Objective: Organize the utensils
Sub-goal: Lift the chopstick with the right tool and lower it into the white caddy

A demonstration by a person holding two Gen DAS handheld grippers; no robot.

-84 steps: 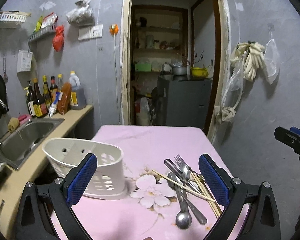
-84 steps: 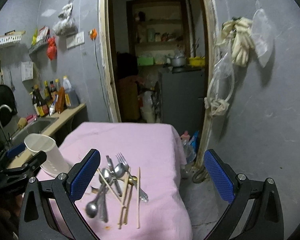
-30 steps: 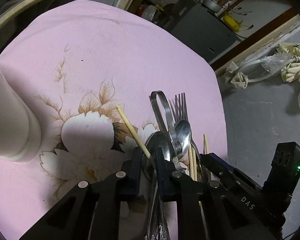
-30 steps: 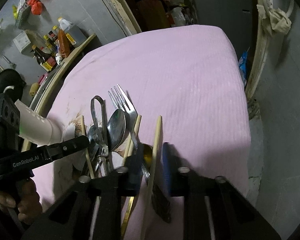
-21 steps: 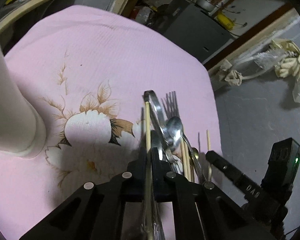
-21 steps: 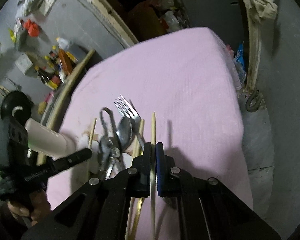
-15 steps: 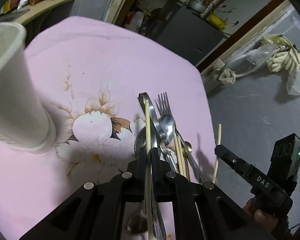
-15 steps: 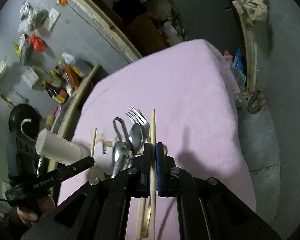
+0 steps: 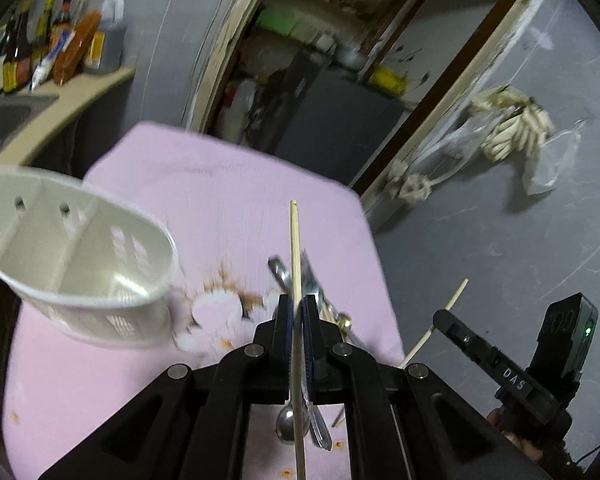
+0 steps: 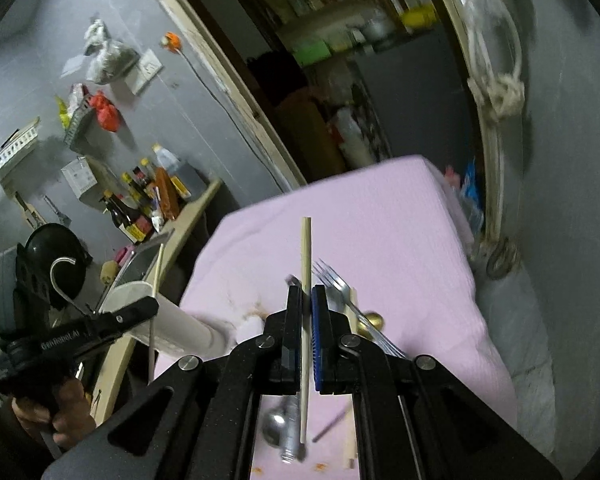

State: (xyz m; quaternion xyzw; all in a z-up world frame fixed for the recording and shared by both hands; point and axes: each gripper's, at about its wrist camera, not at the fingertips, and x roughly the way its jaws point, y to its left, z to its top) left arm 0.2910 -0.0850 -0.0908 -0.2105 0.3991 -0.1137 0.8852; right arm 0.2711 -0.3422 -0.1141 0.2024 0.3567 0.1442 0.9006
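Left wrist view is showing the left gripper (image 9: 296, 316) pinching one chopstick (image 9: 294, 248) between its fingers, and the right gripper (image 10: 307, 312) is clamping a second chopstick (image 10: 305, 252), both lifted over the utensil pile (image 9: 320, 300) near the desk's (image 9: 220, 200) right edge. Next, I judge, each stick is needing to be tipped upright into the one white caddy (image 9: 80, 256) at the left edge. Two chopsticks are being held; one fork (image 10: 336, 280), at least one spoon and more sticks are lying in the pile, too blurred to count.

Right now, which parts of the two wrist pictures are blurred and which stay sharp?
Left wrist view: the white utensil caddy and pink tablecloth smear, while the left gripper and its chopstick are crisp. Right wrist view: the fork and cloth edges blur; the right gripper is sharp.
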